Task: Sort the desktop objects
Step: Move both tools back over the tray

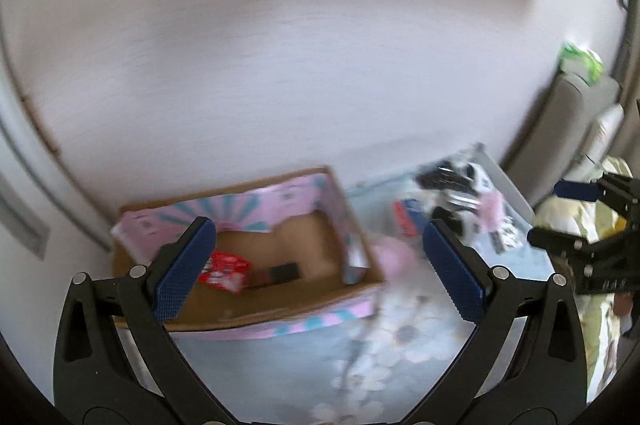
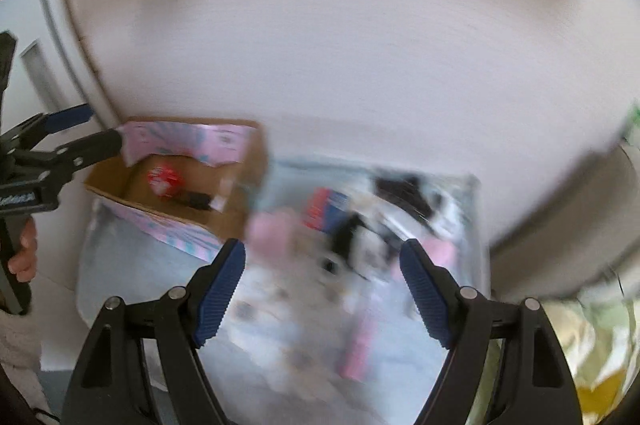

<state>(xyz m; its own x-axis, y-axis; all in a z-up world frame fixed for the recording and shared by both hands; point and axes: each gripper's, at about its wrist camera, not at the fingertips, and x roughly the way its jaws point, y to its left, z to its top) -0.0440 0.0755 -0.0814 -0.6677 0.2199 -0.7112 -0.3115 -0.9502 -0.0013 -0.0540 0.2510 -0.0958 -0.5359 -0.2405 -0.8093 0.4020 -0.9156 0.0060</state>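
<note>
A cardboard box (image 1: 362, 289) with pink and blue printed sides stands on a flower-patterned mat (image 1: 384, 357); a red packet (image 1: 226, 271) and a small dark item (image 1: 280, 273) lie inside it. My left gripper (image 1: 320, 265) hangs open and empty above the box's front. A blurred pile of small objects (image 2: 372, 225), black, pink, red and blue, lies on the mat right of the box (image 2: 240, 213). My right gripper (image 2: 322, 289) is open and empty above that pile. Each gripper shows at the edge of the other's view.
A pale wall fills the background behind the mat. A grey cushioned seat (image 1: 576, 129) with a green and white package (image 1: 580, 61) on it stands at the right. Yellow-green fabric (image 2: 592, 353) lies at the lower right. A hand (image 2: 24, 257) grips the left tool's handle.
</note>
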